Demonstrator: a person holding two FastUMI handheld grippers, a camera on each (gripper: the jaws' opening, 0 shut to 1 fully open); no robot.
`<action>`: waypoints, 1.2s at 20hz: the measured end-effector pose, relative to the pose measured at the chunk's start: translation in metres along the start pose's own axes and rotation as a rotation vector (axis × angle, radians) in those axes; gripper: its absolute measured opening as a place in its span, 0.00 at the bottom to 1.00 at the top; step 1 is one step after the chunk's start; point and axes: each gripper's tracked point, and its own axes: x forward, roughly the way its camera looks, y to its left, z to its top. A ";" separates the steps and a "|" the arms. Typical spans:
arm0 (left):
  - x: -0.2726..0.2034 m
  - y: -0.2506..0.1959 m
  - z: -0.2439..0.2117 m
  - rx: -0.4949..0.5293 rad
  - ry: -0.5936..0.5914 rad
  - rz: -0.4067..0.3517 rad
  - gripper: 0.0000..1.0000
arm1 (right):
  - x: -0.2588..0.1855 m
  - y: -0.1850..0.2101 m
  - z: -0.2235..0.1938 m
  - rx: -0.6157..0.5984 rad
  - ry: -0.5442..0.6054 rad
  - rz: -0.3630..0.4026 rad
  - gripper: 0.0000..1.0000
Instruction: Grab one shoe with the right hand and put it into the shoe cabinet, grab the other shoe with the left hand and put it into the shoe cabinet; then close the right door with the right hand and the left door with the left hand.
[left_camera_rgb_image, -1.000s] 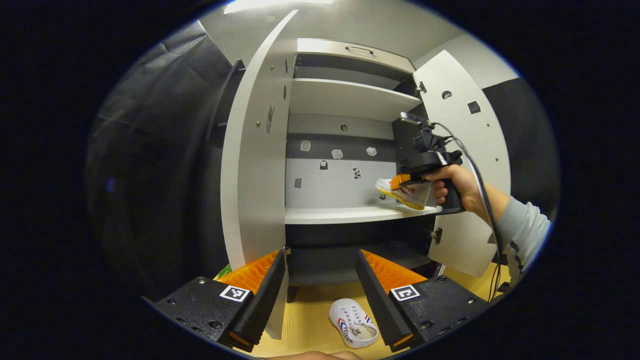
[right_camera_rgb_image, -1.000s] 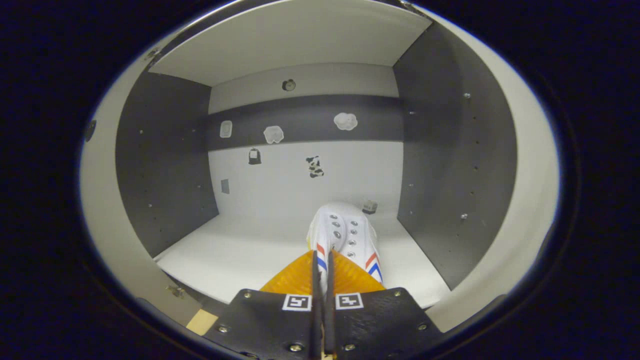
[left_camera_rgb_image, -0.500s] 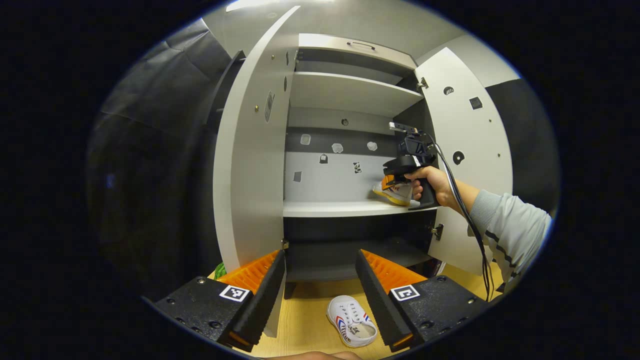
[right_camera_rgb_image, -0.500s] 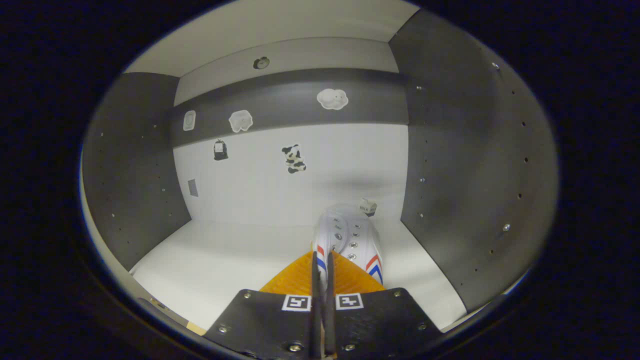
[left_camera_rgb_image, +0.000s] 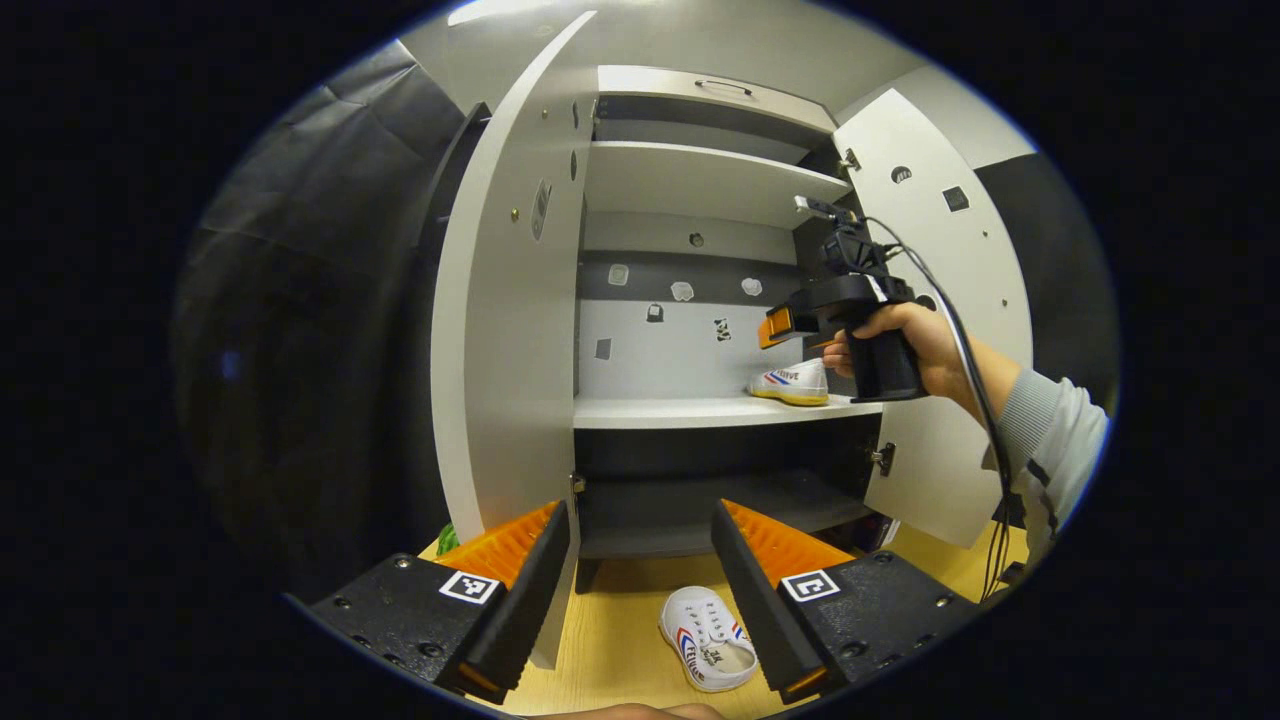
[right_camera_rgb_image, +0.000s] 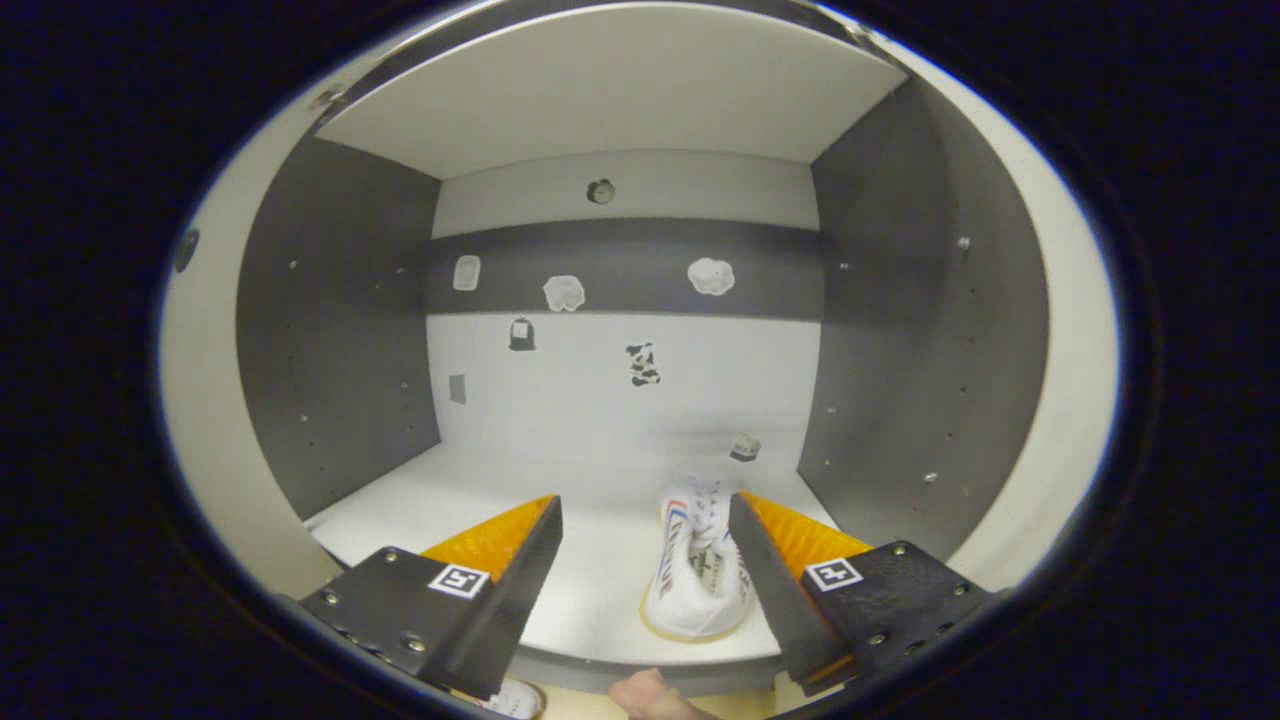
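A white canvas shoe with red and blue stripes (right_camera_rgb_image: 695, 575) lies on the white cabinet shelf (right_camera_rgb_image: 480, 505); its twin (left_camera_rgb_image: 707, 653) lies on the light wooden floor (left_camera_rgb_image: 610, 650).

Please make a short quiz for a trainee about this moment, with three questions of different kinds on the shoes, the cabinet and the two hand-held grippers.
1. True or false: the shoe on the shelf is clamped by the right hand-held gripper.
2. Multiple choice: where does the second shoe lie? A) on the upper shelf; B) on the wooden floor in front of the shoe cabinet; C) between the shut fingers of the left hand-held gripper.
3. Fill in: the left door and the right door are both ____.

Key
1. False: the shoe rests on the middle shelf, and the gripper's fingers stand open, apart from it.
2. B
3. open
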 end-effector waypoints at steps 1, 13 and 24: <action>0.000 -0.001 0.000 -0.010 -0.003 -0.004 0.87 | -0.019 0.004 -0.001 -0.016 -0.014 -0.009 0.99; 0.011 -0.034 -0.053 -0.009 0.026 -0.080 0.89 | -0.297 -0.013 -0.061 0.022 -0.202 -0.111 0.99; 0.043 -0.056 -0.170 0.041 0.200 -0.111 0.88 | -0.411 -0.035 -0.112 0.080 -0.325 -0.157 1.00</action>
